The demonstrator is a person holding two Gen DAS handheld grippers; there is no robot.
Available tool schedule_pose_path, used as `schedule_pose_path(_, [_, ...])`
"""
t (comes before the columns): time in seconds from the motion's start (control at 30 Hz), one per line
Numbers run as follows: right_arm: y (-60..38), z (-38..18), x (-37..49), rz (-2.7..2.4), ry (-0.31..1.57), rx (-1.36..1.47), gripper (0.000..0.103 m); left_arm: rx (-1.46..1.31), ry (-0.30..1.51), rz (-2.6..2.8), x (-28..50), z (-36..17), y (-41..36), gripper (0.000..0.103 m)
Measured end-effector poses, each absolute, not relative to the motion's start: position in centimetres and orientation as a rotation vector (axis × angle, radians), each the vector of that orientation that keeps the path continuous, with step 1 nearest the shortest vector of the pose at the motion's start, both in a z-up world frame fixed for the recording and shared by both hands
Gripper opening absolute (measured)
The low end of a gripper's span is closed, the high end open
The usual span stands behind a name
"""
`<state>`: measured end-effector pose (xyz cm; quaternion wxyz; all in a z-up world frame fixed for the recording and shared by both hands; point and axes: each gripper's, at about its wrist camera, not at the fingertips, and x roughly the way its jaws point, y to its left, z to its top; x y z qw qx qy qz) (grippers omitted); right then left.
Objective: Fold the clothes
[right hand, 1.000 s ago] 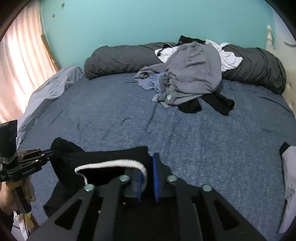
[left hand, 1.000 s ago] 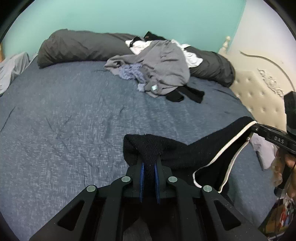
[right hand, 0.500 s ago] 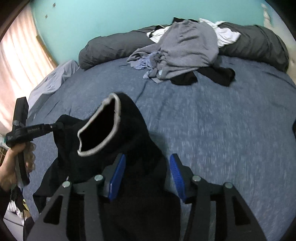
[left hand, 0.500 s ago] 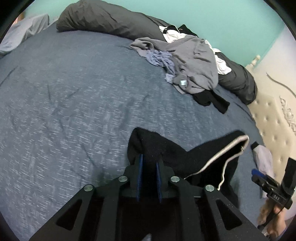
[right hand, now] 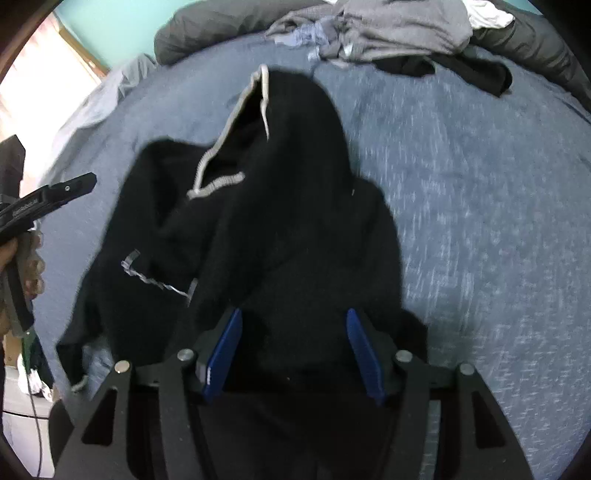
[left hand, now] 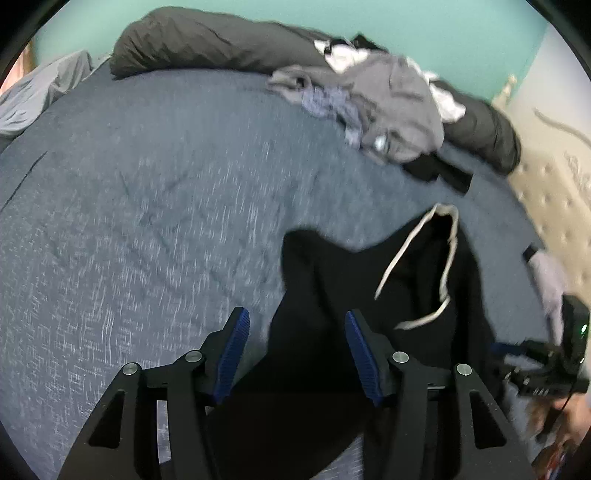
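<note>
Black hoodie (right hand: pixel 295 229) on the blue bed (right hand: pixel 480 203), near its front edge, hood with the pale trim (right hand: pixel 229 125) toward the pile of clothes (right hand: pixel 399 33). Just let go: left gripper (left hand: pixel 295 347) wide, jaws just opening, cloth under and between the pads but not pressed. Right gripper (right hand: pixel 291 347) also wide, nothing held. Best now to smooth the body flat first, then take a sleeve or side edge, pinch only one layer, and fold toward the middle. Bunched left side to spread before any fold.
</note>
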<state>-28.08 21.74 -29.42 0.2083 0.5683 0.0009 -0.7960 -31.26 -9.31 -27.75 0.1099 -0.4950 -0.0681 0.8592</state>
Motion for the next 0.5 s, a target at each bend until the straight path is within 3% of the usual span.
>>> schedule_pose_path(0.03, [21.9, -29.8, -28.0, -2.225, -0.006, 1.582, 0.047, -1.478, -0.169, 2.508, -31.3, -28.7, -9.2, 0.06])
schedule_pose_path(0.1, [22.4, -30.2, -27.9, -2.24, -0.02, 1.577, 0.018, -1.516, -0.116, 2.475, -31.1, -30.4, -8.9, 0.06])
schedule_pose_path(0.13, [22.7, -30.2, -27.8, -2.252, -0.017, 1.566, 0.013, -1.531, -0.093, 2.46, -31.0, -31.2, -8.8, 0.06])
schedule_pose_path(0.4, [26.7, -26.5, -27.5, -2.429, 0.031, 1.427, 0.008, -1.526, -0.092, 2.429, -30.0, -33.6, -8.7, 0.058])
schedule_pose_path(0.5, [29.8, -23.8, -27.6, -2.536, 0.031, 1.369, 0.007, -1.51, -0.054, 2.423, -29.5, -33.4, -8.5, 0.035])
